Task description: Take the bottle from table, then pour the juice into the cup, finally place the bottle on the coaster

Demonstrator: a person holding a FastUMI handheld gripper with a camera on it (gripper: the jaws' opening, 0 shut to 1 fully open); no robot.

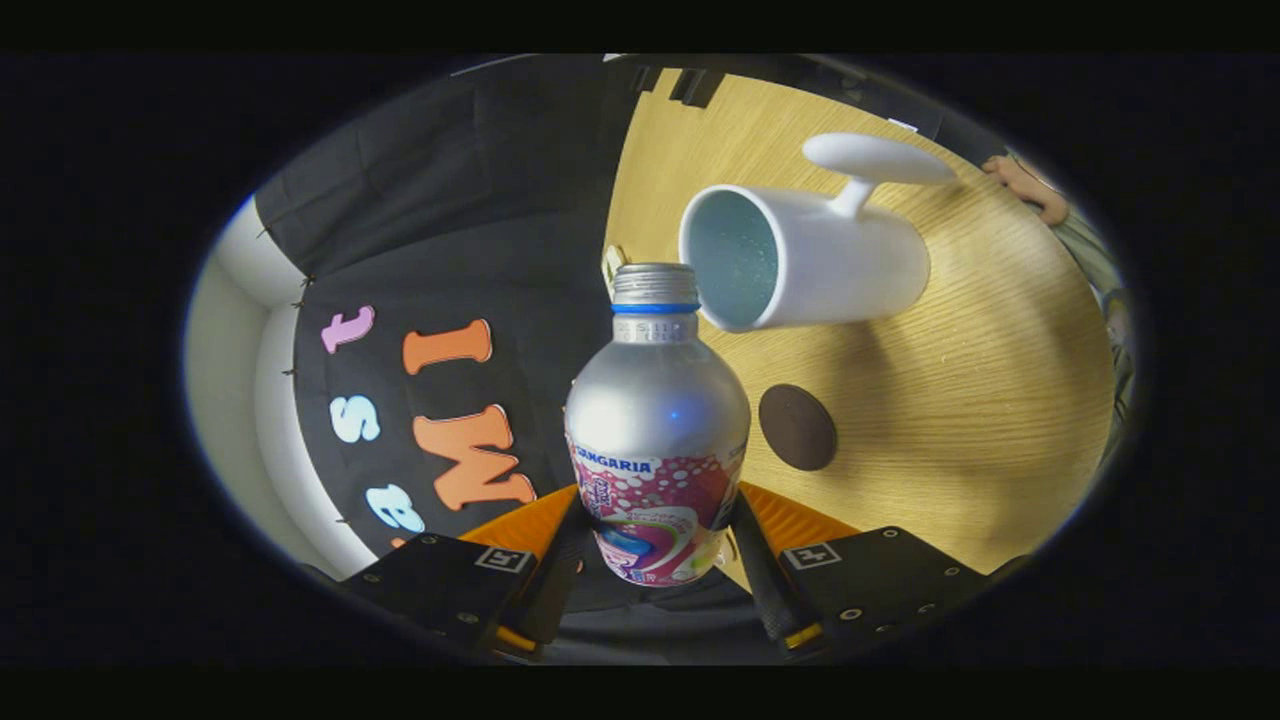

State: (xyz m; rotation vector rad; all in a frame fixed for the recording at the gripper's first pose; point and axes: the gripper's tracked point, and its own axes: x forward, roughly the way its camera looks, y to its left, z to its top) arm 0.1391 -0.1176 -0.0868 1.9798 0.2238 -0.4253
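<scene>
The bottle (657, 425), silver with a pink printed band and a blue ring under its uncapped neck, sits between the two fingers of the claw (655, 545), which press its lower body from either side, closed firmly on it. The bottle's mouth lies just beside the open rim of the white cup (810, 258), whose pale blue inside and handle are visible. Near the bottle's shoulder, on the cup's side, a dark round coaster (797, 427) lies flat on the wooden worktop (950, 400). Beyond the cup, at the worktop's far edge, a person's hand (1025, 185) rests.
</scene>
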